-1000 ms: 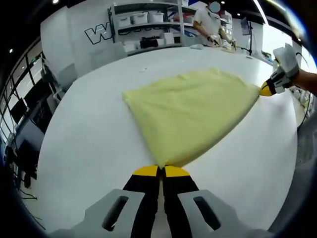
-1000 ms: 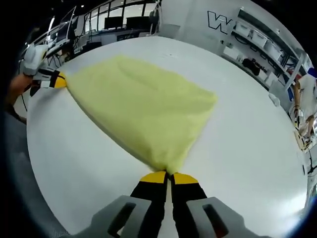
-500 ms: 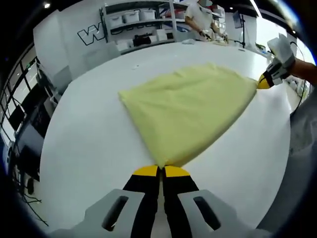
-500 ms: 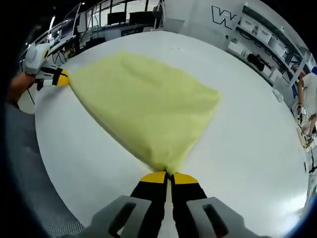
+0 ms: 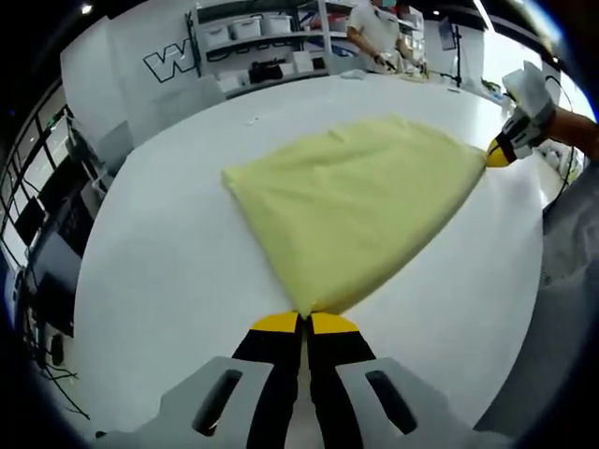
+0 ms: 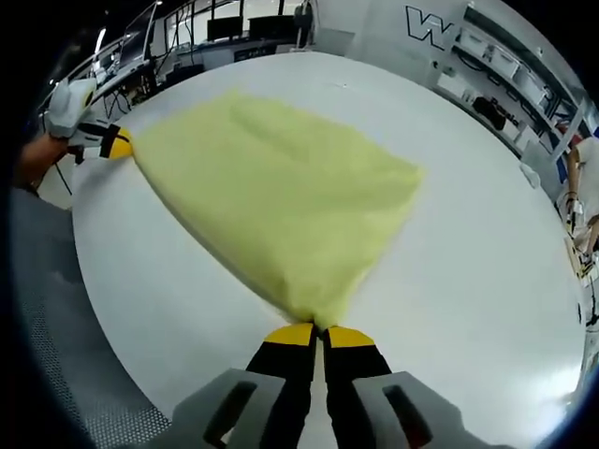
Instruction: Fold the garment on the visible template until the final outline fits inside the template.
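yellow cloth, the garment (image 5: 360, 206), lies spread on a white table (image 5: 168, 271), stretched taut between the two grippers so that it narrows to a point at each of them. in the left gripper view the left gripper (image 5: 305, 324) rises from the bottom with its yellow-tipped jaws pressed together on one corner of the garment, no gap showing between them. from there the fabric fans out wide across the table toward the far right, where it tapers again into the right gripper (image 5: 503, 155), held in a person's hand (image 5: 562, 126) at the table's edge.

in the right gripper view the same holds mirrored: the right gripper (image 6: 321, 332) has its jaws closed tight on a corner of the garment (image 6: 281, 201), and the cloth runs away to the upper left, ending at the left gripper (image 6: 116, 144), whose yellow tip meets the fabric's far corner. the table (image 6: 477, 281) is bare white around the cloth.

beyond the table stand shelves (image 5: 271, 47) with white bins, a wall with a large letter logo (image 5: 173, 61), and a person (image 5: 374, 28) working at the far side. grey flooring (image 6: 84, 374) shows past the table's rim.
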